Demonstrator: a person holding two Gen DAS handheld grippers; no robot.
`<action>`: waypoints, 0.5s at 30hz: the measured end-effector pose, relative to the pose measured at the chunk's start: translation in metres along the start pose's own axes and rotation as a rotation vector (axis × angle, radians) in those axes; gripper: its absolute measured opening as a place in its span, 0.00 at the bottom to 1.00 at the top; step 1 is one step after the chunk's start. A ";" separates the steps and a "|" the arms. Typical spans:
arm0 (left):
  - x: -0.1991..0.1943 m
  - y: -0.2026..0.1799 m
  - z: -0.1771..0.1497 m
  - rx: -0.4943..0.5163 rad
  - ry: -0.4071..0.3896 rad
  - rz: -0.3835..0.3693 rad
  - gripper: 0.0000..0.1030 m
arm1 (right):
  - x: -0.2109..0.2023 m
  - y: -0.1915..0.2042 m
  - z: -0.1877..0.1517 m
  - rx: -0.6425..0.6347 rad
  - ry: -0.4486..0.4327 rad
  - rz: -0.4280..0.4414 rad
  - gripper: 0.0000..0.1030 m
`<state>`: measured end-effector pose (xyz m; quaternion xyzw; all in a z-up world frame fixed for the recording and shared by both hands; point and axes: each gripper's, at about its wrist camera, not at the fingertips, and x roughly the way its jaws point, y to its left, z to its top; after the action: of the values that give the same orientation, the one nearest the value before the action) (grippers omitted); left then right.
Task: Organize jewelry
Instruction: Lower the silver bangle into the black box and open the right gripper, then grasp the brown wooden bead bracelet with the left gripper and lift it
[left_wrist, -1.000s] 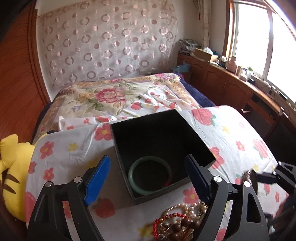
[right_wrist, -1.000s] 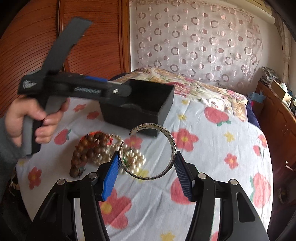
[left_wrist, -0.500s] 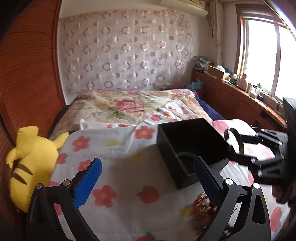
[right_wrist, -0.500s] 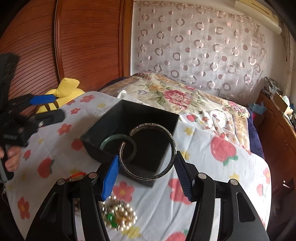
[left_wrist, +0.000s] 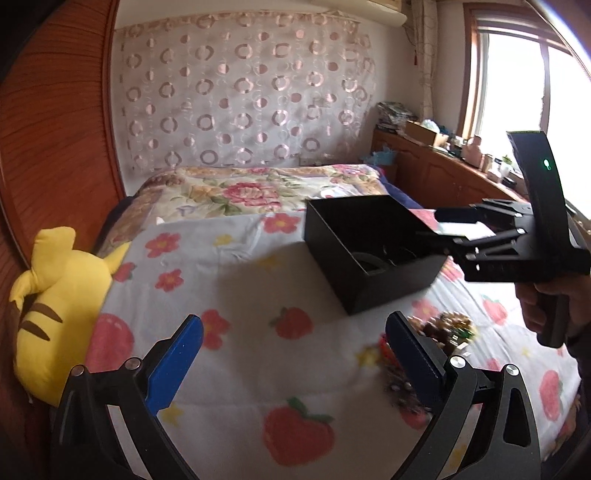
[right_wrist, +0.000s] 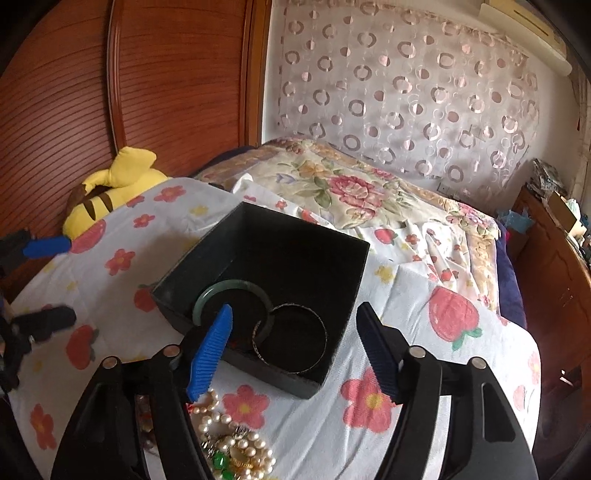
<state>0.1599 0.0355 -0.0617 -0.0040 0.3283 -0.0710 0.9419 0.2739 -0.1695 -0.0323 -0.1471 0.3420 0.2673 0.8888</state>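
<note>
Floral sheet (right_wrist: 424, 295) covers the bed; we note a black box (right_wrist: 280, 236) holding two bangles (right_wrist: 291, 339), both grippers (left_wrist: 291, 354) (right_wrist: 295, 343) wide open, empty.

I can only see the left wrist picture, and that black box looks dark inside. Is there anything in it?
Observer: Yes. The right wrist view shows a green bangle and a metal bangle lying in the black box.
Visitor: Do they touch?
Observer: The metal bangle's edge seems to rest against the green one's.
Visitor: Is the other tool holding something?
Observer: No. The right tool is open and empty, over the box's near side.
</note>
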 end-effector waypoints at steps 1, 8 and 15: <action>-0.003 -0.005 -0.003 0.002 0.003 -0.009 0.93 | -0.004 0.000 -0.002 0.002 -0.004 0.002 0.70; -0.019 -0.036 -0.025 0.008 0.012 -0.089 0.93 | -0.054 0.001 -0.052 0.074 -0.034 0.020 0.61; -0.024 -0.066 -0.044 0.024 0.055 -0.192 0.81 | -0.084 0.014 -0.105 0.128 -0.019 0.034 0.48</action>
<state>0.1055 -0.0248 -0.0784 -0.0220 0.3512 -0.1648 0.9214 0.1581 -0.2361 -0.0520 -0.0813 0.3523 0.2613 0.8950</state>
